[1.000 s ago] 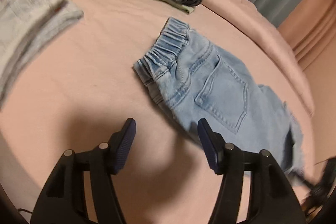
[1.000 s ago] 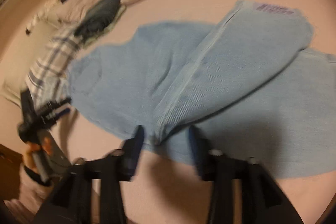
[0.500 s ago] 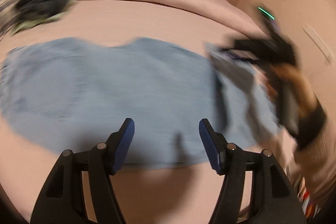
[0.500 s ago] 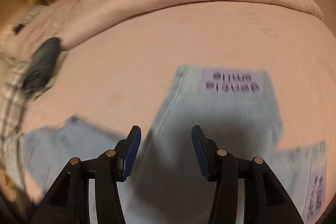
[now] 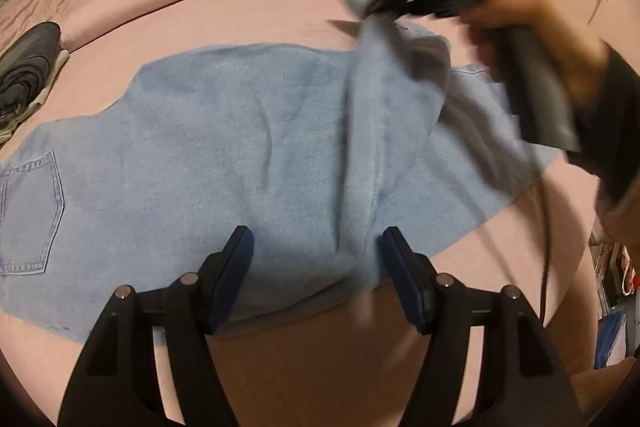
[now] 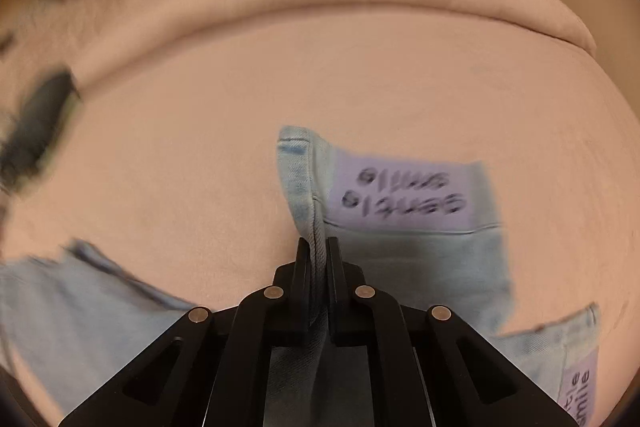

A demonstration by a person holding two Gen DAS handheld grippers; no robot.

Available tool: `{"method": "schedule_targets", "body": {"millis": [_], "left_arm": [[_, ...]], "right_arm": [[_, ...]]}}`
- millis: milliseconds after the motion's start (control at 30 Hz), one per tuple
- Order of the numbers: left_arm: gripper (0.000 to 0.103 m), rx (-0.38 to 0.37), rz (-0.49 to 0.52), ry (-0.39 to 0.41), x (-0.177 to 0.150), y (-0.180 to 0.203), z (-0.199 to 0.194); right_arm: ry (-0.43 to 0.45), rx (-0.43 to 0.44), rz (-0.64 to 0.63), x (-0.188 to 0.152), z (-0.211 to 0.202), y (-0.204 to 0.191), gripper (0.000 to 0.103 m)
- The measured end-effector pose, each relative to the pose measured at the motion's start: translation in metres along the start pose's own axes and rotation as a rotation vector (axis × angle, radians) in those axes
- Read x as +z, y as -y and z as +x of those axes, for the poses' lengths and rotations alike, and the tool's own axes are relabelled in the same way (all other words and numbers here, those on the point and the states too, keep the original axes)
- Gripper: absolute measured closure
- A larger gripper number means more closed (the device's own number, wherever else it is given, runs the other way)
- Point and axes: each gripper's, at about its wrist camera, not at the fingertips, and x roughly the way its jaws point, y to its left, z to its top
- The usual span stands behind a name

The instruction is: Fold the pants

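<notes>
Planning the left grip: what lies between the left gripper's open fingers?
In the left wrist view, the left gripper straddles the near edge of the jeans; a raised fold of denim runs up toward the right gripper.

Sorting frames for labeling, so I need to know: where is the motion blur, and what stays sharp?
Left wrist view: right gripper and hand smeared; jeans pocket stitching crisp. Right wrist view: bed and purple label streaked; fingers sharp.
</notes>
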Motion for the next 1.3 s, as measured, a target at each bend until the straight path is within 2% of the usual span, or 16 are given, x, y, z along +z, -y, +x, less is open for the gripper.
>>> {"method": "schedule_targets", "body": {"millis": [133,233,300,367,433,500,567,600,667,733,867,967,1000,1133,1233,1300], "left_arm": [[0.036,-0.009,-0.008,0.005,-0.005,-0.001,-0.006],[0.033,-0.020,-0.004,0.013,-0.008,0.004,-0.013],[0.032,-0.053,-0.028,0.014,-0.009,0.001,-0.016],[0.031,-0.094,-0.074,-0.002,-0.009,-0.001,-0.015],[0.031,-0.102,-0.094,-0.006,-0.010,0.004,-0.016],[0.031,-0.097,-0.093,-0.004,-0.010,0.008,-0.018],[0.030,-0.100,-0.097,0.001,-0.004,0.004,-0.018],[0.030,-0.106,-0.101,0.004,-0.003,0.004,-0.020],[0.028,-0.117,-0.115,0.014,-0.005,0.002,-0.028],[0.028,-0.123,-0.131,0.033,-0.005,-0.002,-0.035],[0.020,-0.119,-0.149,0.104,0.011,-0.012,-0.044],[0.020,-0.089,-0.172,0.104,0.017,-0.025,-0.033],[0.021,-0.085,-0.185,0.097,0.018,-0.028,-0.029],[0.021,-0.085,-0.248,0.046,0.017,-0.037,-0.007],[0.021,-0.064,-0.253,0.011,0.013,-0.038,0.008],[0.020,-0.045,-0.223,0.016,0.015,-0.033,0.007]], "right_arm": [[0.226,0.135,0.120,-0.034,-0.097,0.045,0.097],[0.341,0.238,0.232,-0.083,-0.152,0.087,0.097],[0.370,0.283,0.279,-0.125,-0.164,0.114,0.097],[0.309,0.215,0.327,-0.147,-0.151,0.128,0.097],[0.197,0.262,0.417,-0.174,-0.125,0.153,0.097],[0.134,0.304,0.540,-0.192,-0.100,0.175,0.081],[0.161,0.366,0.613,-0.203,-0.095,0.186,0.080],[0.175,0.379,0.624,-0.202,-0.095,0.186,0.075],[0.196,0.374,0.623,-0.200,-0.099,0.183,0.066],[0.195,0.387,0.659,-0.200,-0.098,0.187,0.063],[0.192,0.389,0.730,-0.197,-0.102,0.195,0.063],[0.175,0.288,0.661,-0.194,-0.110,0.201,0.092],[0.186,0.293,0.645,-0.193,-0.113,0.201,0.094],[0.237,0.259,0.577,-0.190,-0.130,0.195,0.095],[0.140,0.130,0.508,-0.190,-0.109,0.194,0.095],[0.156,0.182,0.547,-0.196,-0.109,0.202,0.091]]}}
